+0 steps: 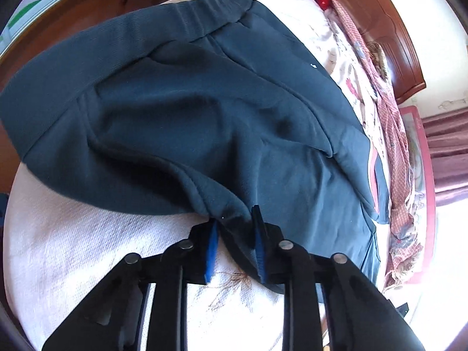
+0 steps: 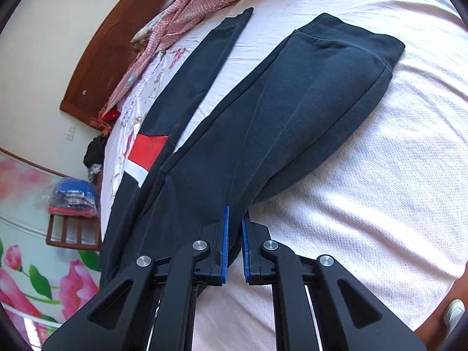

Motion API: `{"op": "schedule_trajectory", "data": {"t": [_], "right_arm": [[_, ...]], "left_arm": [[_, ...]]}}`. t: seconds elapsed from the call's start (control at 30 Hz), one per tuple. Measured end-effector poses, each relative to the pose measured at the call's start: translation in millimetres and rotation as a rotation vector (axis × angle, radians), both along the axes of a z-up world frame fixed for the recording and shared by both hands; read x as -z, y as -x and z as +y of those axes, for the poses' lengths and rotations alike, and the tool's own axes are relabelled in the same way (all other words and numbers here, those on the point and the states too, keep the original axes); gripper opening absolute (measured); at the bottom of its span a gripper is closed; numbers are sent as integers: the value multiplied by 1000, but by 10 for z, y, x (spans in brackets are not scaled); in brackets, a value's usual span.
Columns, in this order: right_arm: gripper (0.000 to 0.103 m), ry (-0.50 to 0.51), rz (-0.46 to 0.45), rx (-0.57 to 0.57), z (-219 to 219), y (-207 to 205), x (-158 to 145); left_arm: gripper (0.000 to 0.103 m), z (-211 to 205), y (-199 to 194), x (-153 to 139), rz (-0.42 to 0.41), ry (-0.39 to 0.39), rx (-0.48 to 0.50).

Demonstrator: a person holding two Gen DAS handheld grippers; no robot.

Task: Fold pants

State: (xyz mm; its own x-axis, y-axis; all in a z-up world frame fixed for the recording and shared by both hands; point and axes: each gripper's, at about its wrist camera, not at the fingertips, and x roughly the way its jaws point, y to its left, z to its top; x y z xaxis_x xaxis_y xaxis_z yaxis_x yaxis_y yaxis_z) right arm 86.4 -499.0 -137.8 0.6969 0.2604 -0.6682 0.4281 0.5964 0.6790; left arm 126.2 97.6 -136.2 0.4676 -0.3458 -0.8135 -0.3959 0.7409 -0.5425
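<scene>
pants [image 1: 190, 111]: dark teal sweatpants, spread on the bed, waistband end toward the far edge in your left view; fabric bunched into folds near the crotch.
legs: in your right view, one leg [image 2: 307, 111] runs up from the tongs to its cuff; the other leg [image 2: 187, 87] lies beside it, apart, with a red and white patch [image 2: 146, 155].
left tongs [image 1: 235, 219]: pinching a bunched edge of the pants, blue pads [image 1: 212, 245] pressing cloth from both sides.
right tongs [image 2: 235, 219]: pressed nearly together on the near edge of the leg, a thin fold of cloth between the pads.
bed [image 2: 380, 204]: white textured cover under the pants, flower print near your left tongs.
checked cloth [image 2: 187, 11]: pink plaid, crumpled along the far side of the bed, just beside the second leg.
headboard [image 2: 117, 46]: dark wood, behind the checked cloth.
stool [image 2: 70, 231]: wooden, beside the bed, bagged clothes on top.
</scene>
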Motion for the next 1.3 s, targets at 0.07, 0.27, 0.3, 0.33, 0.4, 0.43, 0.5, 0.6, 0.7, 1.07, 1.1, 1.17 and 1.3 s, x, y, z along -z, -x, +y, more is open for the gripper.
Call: {"op": "schedule_trajectory", "data": {"t": [0.07, 0.27, 0.3, 0.33, 0.4, 0.43, 0.5, 0.6, 0.7, 1.07, 1.1, 1.17, 1.3], "right_arm": [[7, -6, -8, 0, -13, 22, -20], [7, 46, -36, -8, 4, 200, -148], [6, 63, -38, -7, 8, 234, -191], [6, 78, -41, -7, 14, 270, -229], [6, 108, -36, -5, 21, 364, -298], [6, 123, -35, -8, 28, 397, -322], [6, 123, -41, -9, 16, 508, -381], [6, 133, -50, -29, 27, 699, -488], [6, 143, -51, -58, 59, 923, -554], [13, 197, 59, -110, 101, 1418, 101], [22, 170, 95, -97, 71, 1418, 191], [24, 115, 113, -75, 5, 1503, 202], [34, 222, 87, -40, -83, 1772, -223]], "left_arm": [[14, 4, 54, -11, 2, 3, -12], [9, -67, 284, -194, -34, -61, -31], [9, -71, 308, -236, -39, -76, -34], [9, -80, 342, -282, -45, -84, -39], [9, -109, 445, -440, -78, -115, -51], [9, -130, 485, -528, -97, -140, -49], [9, -125, 607, -707, -135, -160, -55], [9, -91, 829, -920, -173, -192, -54], [9, -53, 1069, -1024, -185, -228, -58], [18, -198, 1524, -475, -156, -420, -22], [18, -220, 1478, -413, -133, -443, -1], [21, -260, 1501, -458, -128, -455, 48], [52, -244, 1721, -774, -145, -562, 94]]}}
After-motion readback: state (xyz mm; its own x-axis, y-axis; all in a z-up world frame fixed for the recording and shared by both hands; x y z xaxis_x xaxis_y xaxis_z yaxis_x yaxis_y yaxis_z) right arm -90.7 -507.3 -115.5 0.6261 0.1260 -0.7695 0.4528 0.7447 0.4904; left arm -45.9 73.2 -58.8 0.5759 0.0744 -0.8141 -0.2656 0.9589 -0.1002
